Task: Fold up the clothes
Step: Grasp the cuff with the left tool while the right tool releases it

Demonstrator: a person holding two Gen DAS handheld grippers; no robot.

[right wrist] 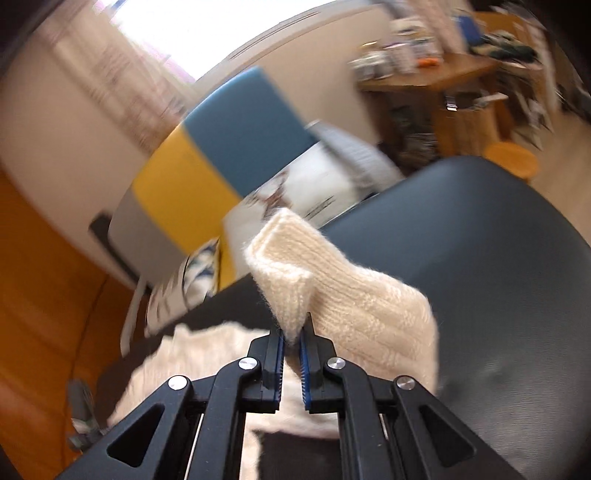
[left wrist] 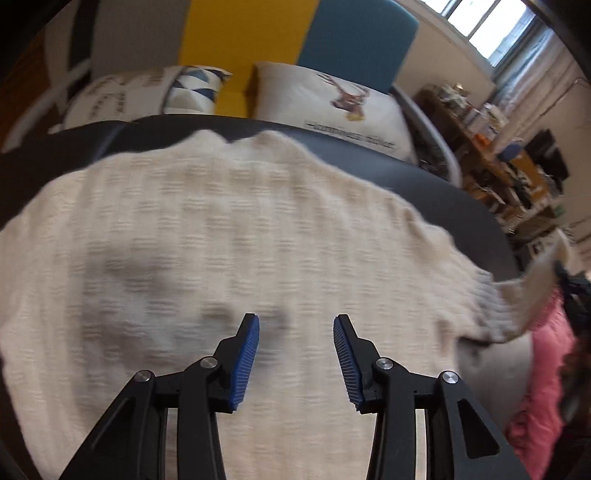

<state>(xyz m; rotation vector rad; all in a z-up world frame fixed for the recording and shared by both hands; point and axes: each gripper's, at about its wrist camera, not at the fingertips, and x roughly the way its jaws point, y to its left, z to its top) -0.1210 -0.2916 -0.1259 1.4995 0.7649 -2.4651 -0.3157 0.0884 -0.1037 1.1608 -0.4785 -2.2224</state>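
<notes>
A cream knit sweater (left wrist: 221, 229) lies spread flat on a dark padded surface (left wrist: 443, 192). My left gripper (left wrist: 295, 321) hovers over the middle of the sweater, pointing steeply down, open, with only fabric below its blue pads (left wrist: 245, 362). My right gripper (right wrist: 293, 334) is shut on the sweater's ribbed sleeve cuff (right wrist: 295, 266), which stands up folded above the jaws. In the left wrist view that sleeve (left wrist: 543, 273) is lifted off the surface at the right edge, beside the dark right gripper (left wrist: 572, 295).
Printed pillows (left wrist: 332, 99) lean on a yellow and teal headboard (left wrist: 354, 33) behind the surface. A pink garment (left wrist: 543, 387) lies at the right. A cluttered wooden desk (right wrist: 443, 77) and a round stool (right wrist: 511, 158) stand beyond.
</notes>
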